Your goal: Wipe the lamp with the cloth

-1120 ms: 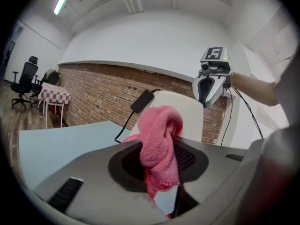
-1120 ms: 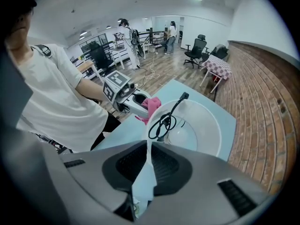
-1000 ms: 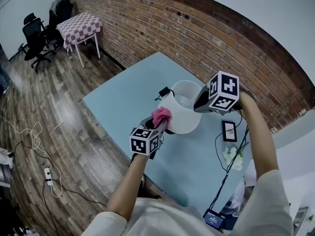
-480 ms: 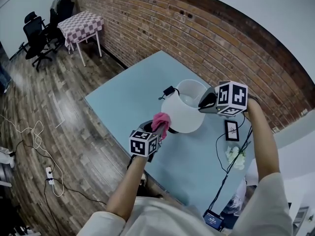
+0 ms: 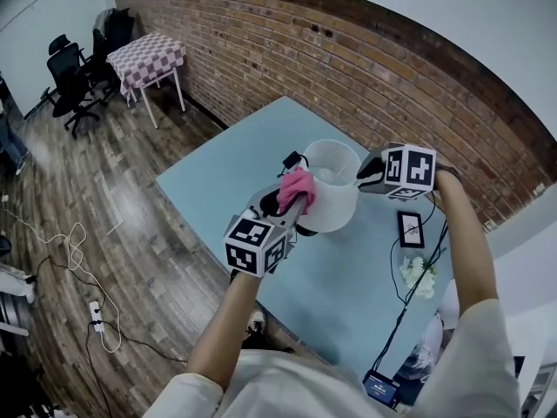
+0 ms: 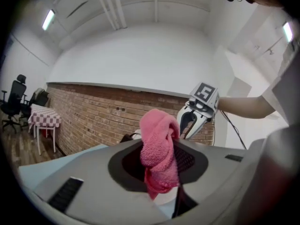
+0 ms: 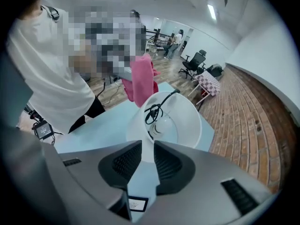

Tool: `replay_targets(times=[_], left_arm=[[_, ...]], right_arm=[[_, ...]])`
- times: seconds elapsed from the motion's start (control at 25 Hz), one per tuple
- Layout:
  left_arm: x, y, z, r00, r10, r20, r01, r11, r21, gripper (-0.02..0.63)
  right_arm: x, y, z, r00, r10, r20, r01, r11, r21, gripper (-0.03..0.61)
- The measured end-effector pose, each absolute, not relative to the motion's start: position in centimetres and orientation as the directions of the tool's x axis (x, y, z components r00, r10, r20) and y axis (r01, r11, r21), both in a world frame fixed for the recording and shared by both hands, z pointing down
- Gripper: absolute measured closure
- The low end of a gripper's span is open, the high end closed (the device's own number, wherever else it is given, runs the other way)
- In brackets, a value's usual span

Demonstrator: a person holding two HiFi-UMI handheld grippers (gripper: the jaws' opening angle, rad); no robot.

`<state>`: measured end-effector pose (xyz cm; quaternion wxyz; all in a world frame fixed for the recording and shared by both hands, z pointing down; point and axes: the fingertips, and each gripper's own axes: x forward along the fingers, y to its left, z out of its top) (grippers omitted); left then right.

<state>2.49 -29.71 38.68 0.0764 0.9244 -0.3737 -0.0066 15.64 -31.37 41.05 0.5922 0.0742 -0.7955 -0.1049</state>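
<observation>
A white lamp (image 5: 335, 200) with an open-topped shade stands on the light blue table (image 5: 218, 168); its bulb and black cord (image 7: 157, 111) show inside the shade. My left gripper (image 5: 291, 203) is shut on a pink cloth (image 5: 297, 188), held up against the shade's near side. The bunched cloth (image 6: 159, 144) fills its jaws. My right gripper (image 5: 367, 169) hovers just right of the shade's rim, pointing steeply down. Its jaws (image 7: 147, 143) have just been opening and stand slightly apart with nothing pinched between them; the shade (image 7: 164, 121) lies just beyond the tips.
A small framed picture (image 5: 406, 230), white flowers (image 5: 416, 277) and a black cable (image 5: 389, 264) lie on the table's right part. A brick wall (image 5: 365, 68) runs behind the table. A checkered table (image 5: 146, 55) and office chairs (image 5: 70, 77) stand far left.
My left gripper has risen with the cloth from the lamp's base to the shade's upper side. My right gripper has drawn back right from the shade's rim and its jaws have parted.
</observation>
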Motion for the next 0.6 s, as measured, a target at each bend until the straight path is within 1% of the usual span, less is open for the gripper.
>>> replay_targets(times=[0.12,0.28,0.4,0.6], left_arm=[[5.1,-29.5,37.4,0.756,-0.652,0.060,-0.654,-0.752,0.079,0.480],[7.6,-29.5,38.8,0.777,-0.618,0.117,-0.625,-0.780,0.030,0.480],[7.9,-29.6,39.3,0.783,-0.614,0.104,-0.618,-0.786,0.017,0.478],[7.9,-29.5,40.6,0.789,-0.599,0.136,-0.601,-0.799,-0.029,0.474]], right_arm=[[15.5,-32.4,41.1,-0.320,-0.271,0.908,-0.012,0.959,0.282,0.472],[15.4,-32.4,41.2,-0.319,-0.274,0.907,0.003,0.957,0.290,0.472],[15.5,-32.5,41.1,-0.321,-0.277,0.906,0.001,0.956,0.293,0.472],[15.5,-32.6,41.2,-0.345,-0.277,0.897,-0.006,0.956,0.293,0.472]])
